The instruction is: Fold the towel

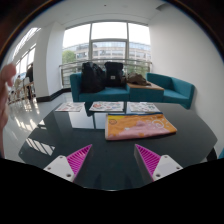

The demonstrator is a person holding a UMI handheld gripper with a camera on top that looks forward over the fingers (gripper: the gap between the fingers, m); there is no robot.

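An orange and yellow patterned towel (140, 126) lies flat in a rectangle on the dark glossy round table (90, 140), beyond my fingers and a little to the right. My gripper (113, 158) is open and empty, its two magenta pads (79, 157) wide apart above the table's near part. Nothing stands between the fingers.
A teal sofa (125, 90) with dark bags (103, 75) stands beyond the table under large windows. Papers or mats (108, 106) lie at the table's far edge. A person's hand (6, 85) shows at the far left.
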